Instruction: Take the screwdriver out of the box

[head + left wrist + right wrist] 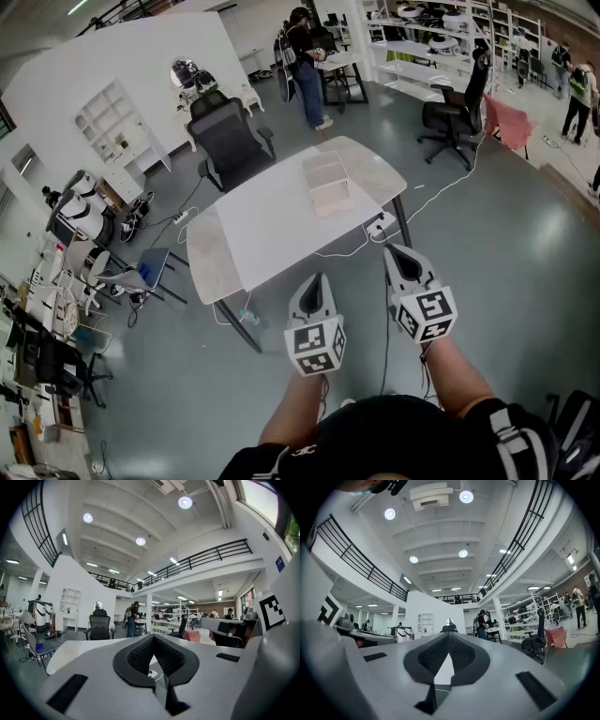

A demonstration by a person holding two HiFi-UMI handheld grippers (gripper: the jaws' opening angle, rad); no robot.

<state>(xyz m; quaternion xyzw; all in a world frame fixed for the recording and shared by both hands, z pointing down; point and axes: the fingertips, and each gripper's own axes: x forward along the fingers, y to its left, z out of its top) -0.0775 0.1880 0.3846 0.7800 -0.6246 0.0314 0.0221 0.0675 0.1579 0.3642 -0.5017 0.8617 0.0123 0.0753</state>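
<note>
on the table well beyond left tongs and right tongs (both together), the box

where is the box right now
In the head view the box sits on the white table, toward its far right end, right of the black office chair.

The pale beige rectangular box sat flat on the white tabletop, toward the far right part and just short of the marbled end, with its long sides running away from the person. Its contents were too small to make out from the head view. Whether it was lidded could not be told.
</note>
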